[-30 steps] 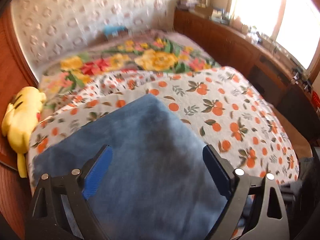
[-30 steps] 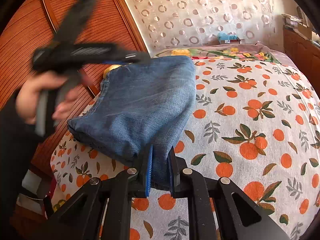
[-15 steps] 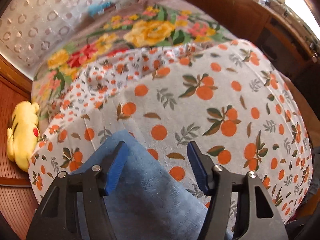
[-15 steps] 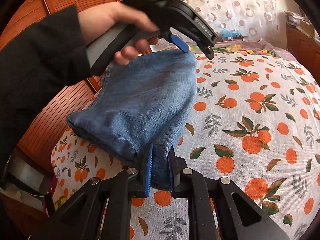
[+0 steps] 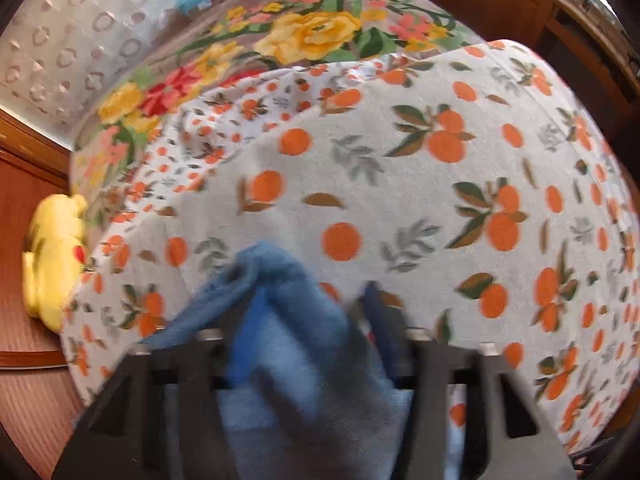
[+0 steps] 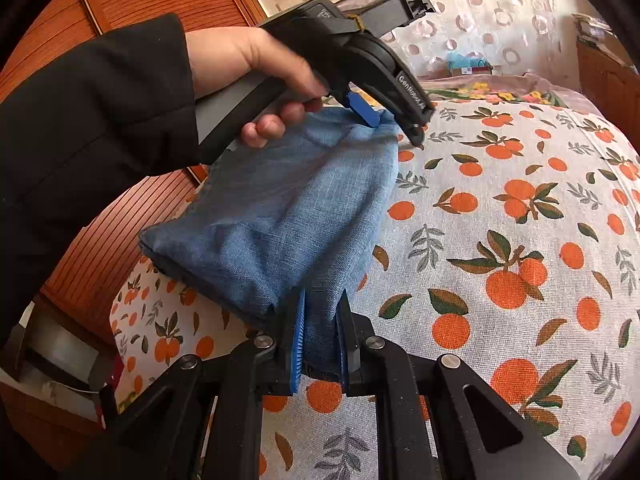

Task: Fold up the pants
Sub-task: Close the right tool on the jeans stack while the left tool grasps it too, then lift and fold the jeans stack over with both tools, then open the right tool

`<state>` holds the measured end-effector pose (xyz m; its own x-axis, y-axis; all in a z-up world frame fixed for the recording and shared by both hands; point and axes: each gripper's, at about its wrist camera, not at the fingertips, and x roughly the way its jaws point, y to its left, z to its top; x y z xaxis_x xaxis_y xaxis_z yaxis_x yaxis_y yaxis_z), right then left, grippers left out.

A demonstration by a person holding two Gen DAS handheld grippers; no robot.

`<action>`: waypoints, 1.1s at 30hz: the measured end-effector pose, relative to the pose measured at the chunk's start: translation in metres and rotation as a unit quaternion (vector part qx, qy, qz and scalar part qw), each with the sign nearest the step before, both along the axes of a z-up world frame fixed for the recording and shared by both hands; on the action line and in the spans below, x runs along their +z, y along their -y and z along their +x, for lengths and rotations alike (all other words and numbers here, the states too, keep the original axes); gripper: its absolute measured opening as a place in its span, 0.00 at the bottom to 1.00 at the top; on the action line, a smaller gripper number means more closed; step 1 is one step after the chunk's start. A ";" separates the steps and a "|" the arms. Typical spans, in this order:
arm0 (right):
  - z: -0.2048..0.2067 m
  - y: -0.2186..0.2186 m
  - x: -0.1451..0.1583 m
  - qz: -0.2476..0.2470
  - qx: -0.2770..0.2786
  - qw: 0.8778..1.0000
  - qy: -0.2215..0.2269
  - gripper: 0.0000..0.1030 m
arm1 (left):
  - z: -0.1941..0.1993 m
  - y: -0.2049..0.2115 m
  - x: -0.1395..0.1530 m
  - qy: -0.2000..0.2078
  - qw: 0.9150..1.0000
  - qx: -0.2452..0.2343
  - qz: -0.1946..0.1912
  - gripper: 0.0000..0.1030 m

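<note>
The folded blue denim pants [image 6: 288,216] lie on the orange-print bedspread [image 6: 520,240] near the bed's left edge. My right gripper [image 6: 322,336] is shut on the near corner of the pants. My left gripper [image 6: 394,124] reaches over the far corner of the pants, with its blue pads [image 6: 362,109] on either side of the cloth. In the blurred left wrist view the denim [image 5: 296,320] bunches up between the left gripper [image 5: 316,312] fingers, whose jaws stand narrowly apart around it.
A yellow plush toy [image 5: 52,264] lies between the bed and the wooden wall panel [image 6: 120,8] on the left. A floral blanket [image 5: 304,32] covers the far part of the bed. A wooden cabinet [image 5: 560,20] runs along the right side.
My left gripper has come down onto the far corner of the pants and its jaws have narrowed around the cloth. My right gripper has kept its hold on the near corner.
</note>
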<state>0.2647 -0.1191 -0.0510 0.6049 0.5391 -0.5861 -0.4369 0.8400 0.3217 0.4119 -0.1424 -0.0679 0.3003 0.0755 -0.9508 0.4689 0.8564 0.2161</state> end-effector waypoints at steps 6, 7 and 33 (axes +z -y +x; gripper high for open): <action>-0.001 -0.001 0.002 -0.003 -0.002 1.000 0.002 0.13 | -0.006 -0.016 0.006 0.005 0.999 -0.009 -0.032 0.15; -0.002 -0.001 0.003 -0.003 -0.002 1.000 0.004 0.13 | -0.008 -0.016 0.008 0.009 0.999 -0.009 -0.039 0.11; -0.062 -0.113 0.099 -0.050 0.119 0.984 0.120 0.12 | -0.086 -0.216 0.118 0.129 0.961 0.062 -0.238 0.05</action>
<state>0.2031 -0.0057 0.0485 0.5958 0.6298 -0.4984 -0.6791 0.7264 0.1061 0.3258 0.0741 0.0498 0.5473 -0.2985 -0.7819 0.3401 0.9329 -0.1181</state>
